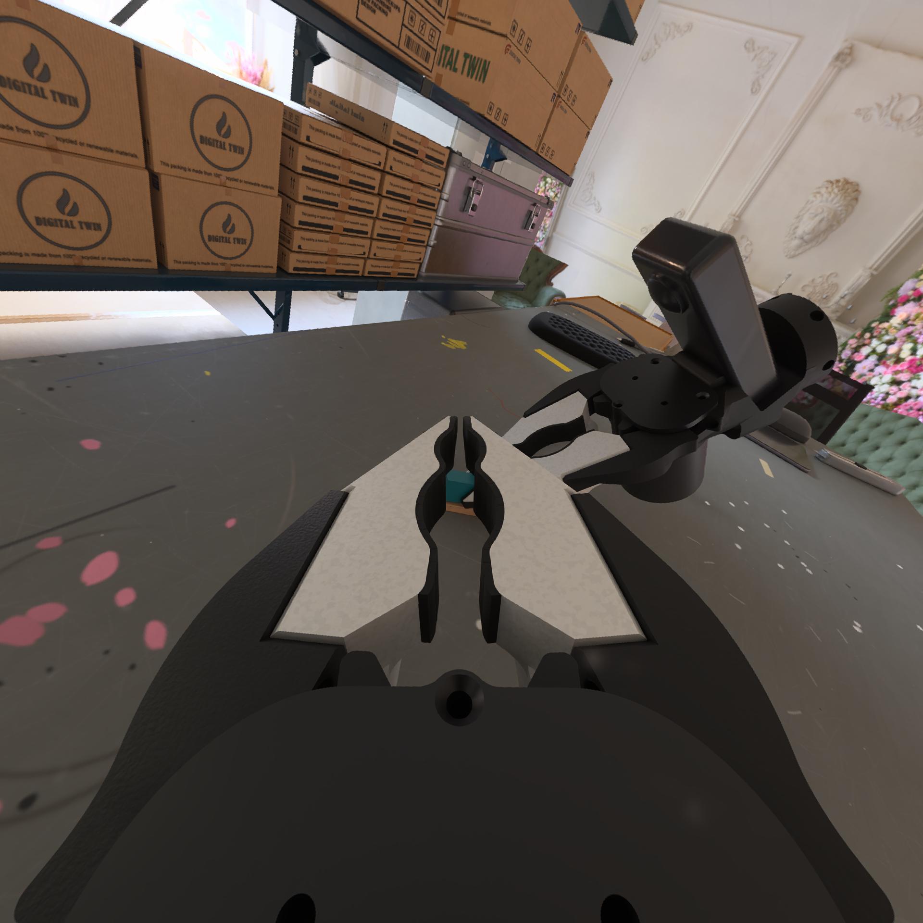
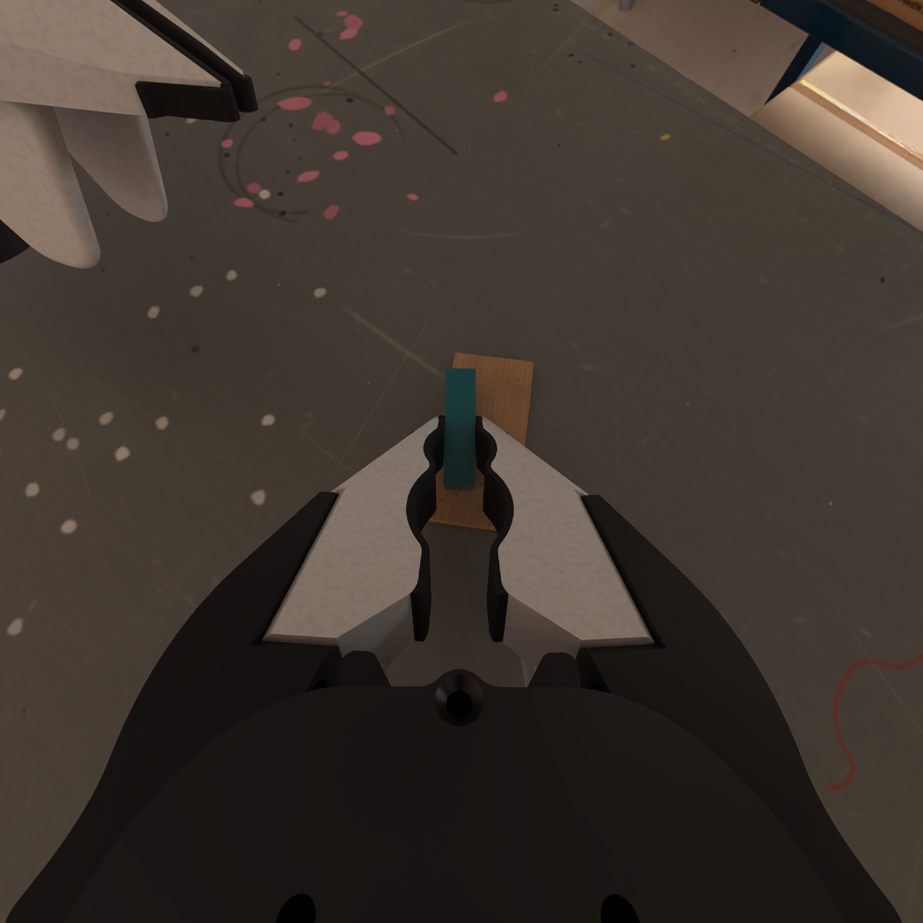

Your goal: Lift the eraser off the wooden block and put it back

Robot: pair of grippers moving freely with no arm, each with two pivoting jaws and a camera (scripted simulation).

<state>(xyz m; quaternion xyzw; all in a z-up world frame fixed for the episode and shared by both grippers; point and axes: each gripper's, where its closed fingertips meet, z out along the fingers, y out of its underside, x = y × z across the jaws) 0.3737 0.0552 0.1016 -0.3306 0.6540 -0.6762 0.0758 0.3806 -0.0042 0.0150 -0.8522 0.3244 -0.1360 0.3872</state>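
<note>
A teal eraser (image 2: 459,429) sits between my right gripper's (image 2: 459,420) fingertips, which are shut on its sides. It is directly over a small wooden block (image 2: 507,394) on the grey table; I cannot tell whether it touches the block. In the left wrist view, a bit of the eraser (image 1: 458,483) and the block (image 1: 459,508) shows through the finger gap. My left gripper (image 1: 459,422) is shut and empty, hovering above and short of the block; it also shows at the upper left of the right wrist view (image 2: 242,97). The right gripper's body (image 1: 664,399) is at the right.
A shelf of cardboard boxes (image 1: 210,150) and a metal case (image 1: 484,225) stand behind the table. A black keyboard (image 1: 574,339) lies at the far right. A red thread (image 2: 844,724) lies on the table. The table edge (image 2: 749,107) runs along the upper right.
</note>
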